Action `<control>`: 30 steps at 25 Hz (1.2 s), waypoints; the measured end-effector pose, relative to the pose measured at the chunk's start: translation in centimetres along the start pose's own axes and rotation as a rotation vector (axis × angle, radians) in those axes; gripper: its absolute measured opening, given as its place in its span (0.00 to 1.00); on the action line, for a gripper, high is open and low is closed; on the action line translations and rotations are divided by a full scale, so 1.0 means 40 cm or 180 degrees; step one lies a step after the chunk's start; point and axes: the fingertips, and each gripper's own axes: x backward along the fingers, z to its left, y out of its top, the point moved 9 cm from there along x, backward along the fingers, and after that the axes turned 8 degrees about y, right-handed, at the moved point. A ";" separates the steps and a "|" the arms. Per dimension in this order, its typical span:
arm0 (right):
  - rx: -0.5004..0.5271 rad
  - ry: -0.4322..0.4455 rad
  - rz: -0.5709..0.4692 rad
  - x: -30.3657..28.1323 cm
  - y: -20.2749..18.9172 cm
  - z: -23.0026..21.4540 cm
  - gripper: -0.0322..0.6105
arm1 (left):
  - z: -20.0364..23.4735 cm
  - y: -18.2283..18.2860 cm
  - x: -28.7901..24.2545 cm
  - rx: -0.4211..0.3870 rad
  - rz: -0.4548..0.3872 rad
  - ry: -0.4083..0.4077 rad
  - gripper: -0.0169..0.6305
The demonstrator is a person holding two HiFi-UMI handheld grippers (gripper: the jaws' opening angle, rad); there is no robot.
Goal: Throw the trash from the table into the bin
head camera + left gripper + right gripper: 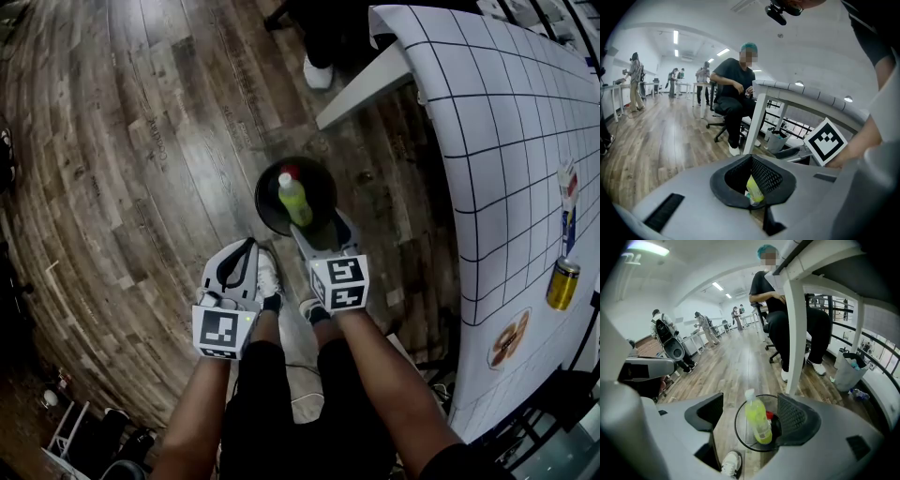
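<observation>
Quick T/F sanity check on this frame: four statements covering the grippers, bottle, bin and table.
1. The right gripper has its jaws apart. True.
2. The left gripper grips the bottle. False: its jaws are together with nothing in them, and the bottle is at the bin.
3. A can stands on the table. True.
4. The bin stands on the table. False: it stands on the floor.
</observation>
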 end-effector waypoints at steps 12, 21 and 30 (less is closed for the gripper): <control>0.0059 0.0043 -0.0004 0.082 -0.002 0.041 0.59 | -0.027 0.009 0.013 0.0021 0.0016 -0.0078 0.06; 0.0176 0.0055 -0.0198 0.168 0.071 0.081 0.58 | -0.049 0.073 0.035 -0.0051 -0.0073 -0.0116 0.06; 0.0329 0.0095 -0.0565 0.324 0.213 0.162 0.58 | -0.091 0.198 0.122 -0.0111 -0.0229 -0.0179 0.06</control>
